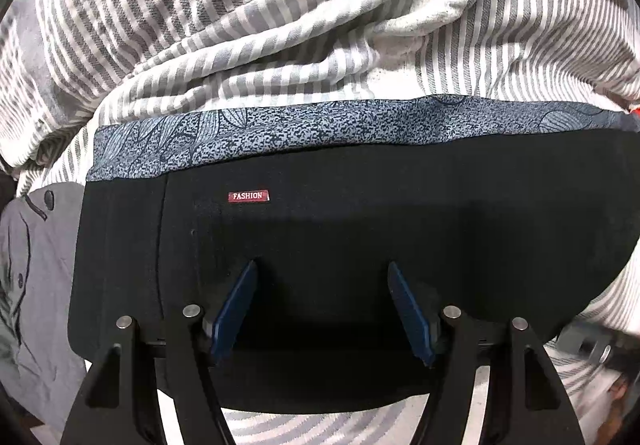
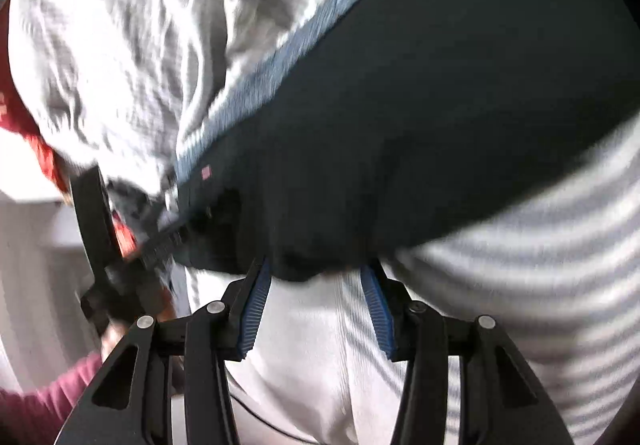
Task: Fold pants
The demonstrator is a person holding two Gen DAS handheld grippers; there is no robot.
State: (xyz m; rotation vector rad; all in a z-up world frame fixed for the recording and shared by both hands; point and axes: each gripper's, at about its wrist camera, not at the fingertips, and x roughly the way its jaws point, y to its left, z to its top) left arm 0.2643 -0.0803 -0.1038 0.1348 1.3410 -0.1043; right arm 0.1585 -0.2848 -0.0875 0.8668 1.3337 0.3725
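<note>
Black pants [image 1: 360, 213] lie flat under the left tool [image 1: 322, 273], nothing above them; bunched striped sheet [image 1: 280, 25] rises behind, grey garment [image 1: 36, 265] crowds the left.

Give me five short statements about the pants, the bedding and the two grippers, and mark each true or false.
1. The black pants carry a red tag reading FASHION. True.
2. The pants lie on a plain green sheet. False: it is a grey-and-white striped sheet.
3. The left gripper has its jaws spread over the pants. True.
4. A blue patterned band runs along the pants' far edge. True.
5. The right gripper is clamped shut on the tag. False: its jaws stand apart at the pants' near edge.
</note>
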